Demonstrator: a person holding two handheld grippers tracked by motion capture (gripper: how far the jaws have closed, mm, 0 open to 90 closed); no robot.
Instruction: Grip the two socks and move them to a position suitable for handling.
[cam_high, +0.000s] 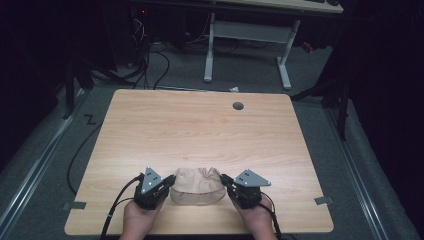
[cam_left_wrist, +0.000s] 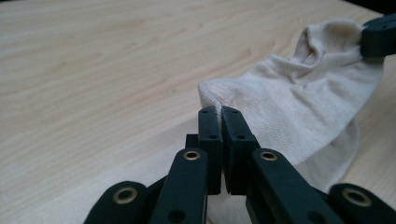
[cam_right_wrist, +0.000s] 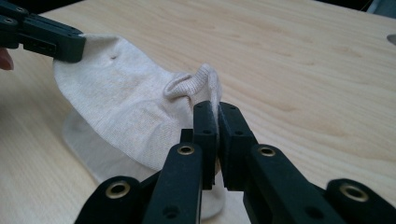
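The left gripper (cam_high: 169, 181) is clamped on one end of a beige sock (cam_high: 198, 186), and the right gripper (cam_high: 226, 181) pinches the other end at the ribbed cuff, so the sock hangs stretched between them. Its middle sags toward the table (cam_high: 200, 125) near the front edge; the gripper views show a second pale layer beneath, close to the wood, though contact is unclear. The table is light wood-grain laminate with a round grey cable hole (cam_high: 238, 106) near the far edge. Around it lies grey carpet, with black cables (cam_high: 150, 65) and the white legs of another desk (cam_high: 247, 40) in a dim room.
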